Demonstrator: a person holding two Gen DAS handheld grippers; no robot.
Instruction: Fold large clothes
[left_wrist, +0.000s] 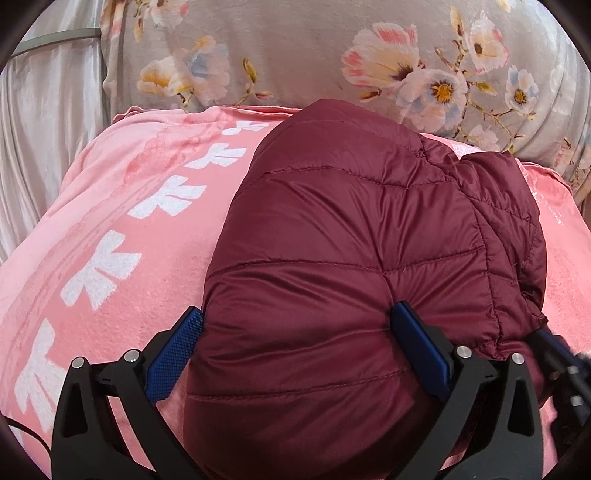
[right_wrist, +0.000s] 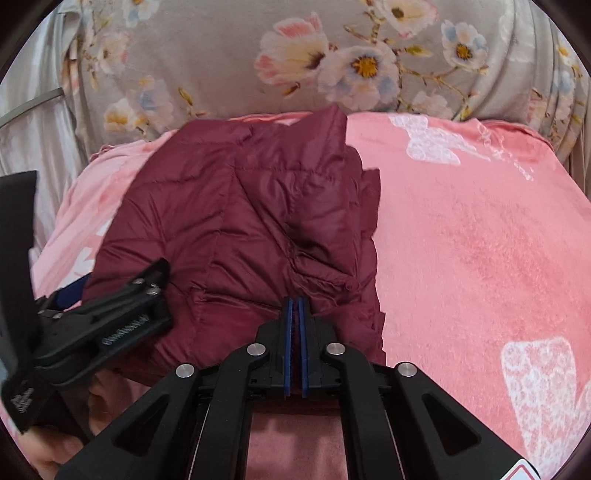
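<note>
pink blanket (right_wrist: 480, 258): fleece with white bow-like shapes, it covered the whole work surface and was the biggest thing in both views.
grey floral cloth (left_wrist: 295, 55): printed with pale flowers, it rose behind the far edge of the blanket.
pale curtain (left_wrist: 48, 129): shiny folds hung at the far left.
maroon jacket (left_wrist: 351, 240): quilted and puffy, it lay folded into a thick bundle on the blanket, left of centre in the right wrist view, its near edge toward the grippers.
left gripper (left_wrist: 299, 328): its blue pads stood wide apart on either side of the bundle's near-left bulge, the padding swelling between them; whether they squeezed it or only flanked it could not be told.
right gripper (right_wrist: 296, 302): its blue pads were drawn fully together with only a sliver between them, tips at the jacket's near edge; a pinch of fabric between them could not be made out.
</note>
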